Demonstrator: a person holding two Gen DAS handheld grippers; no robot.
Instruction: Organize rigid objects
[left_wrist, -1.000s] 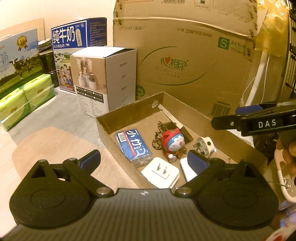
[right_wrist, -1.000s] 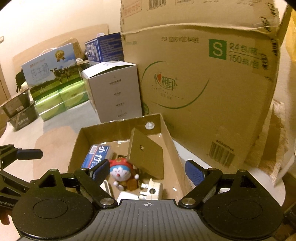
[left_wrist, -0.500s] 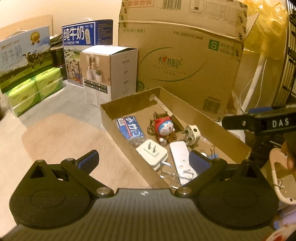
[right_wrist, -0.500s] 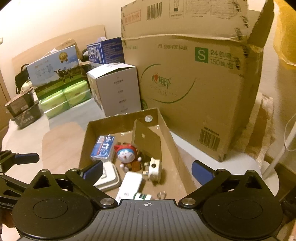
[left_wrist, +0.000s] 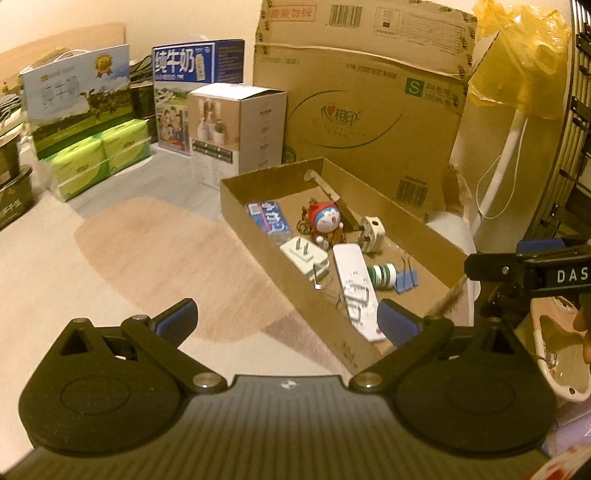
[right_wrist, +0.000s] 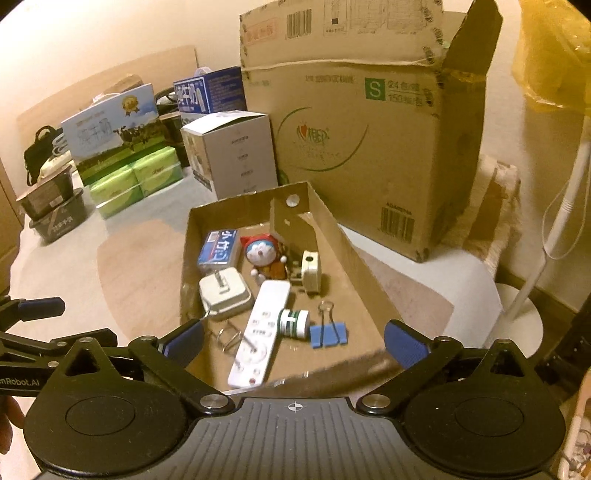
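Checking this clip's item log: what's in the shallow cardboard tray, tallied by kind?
Plugs: 2, flat adapter, upright plug
Binder clips: 2, blue, wire-handled one
Remote: 1
Toy figure: 1
Blue pack: 1
Tape roll: 1
Total: 8

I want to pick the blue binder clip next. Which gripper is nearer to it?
Probably the right gripper: blue binder clip lies just ahead between its open fingers. The left gripper sits toward the tray's other side.
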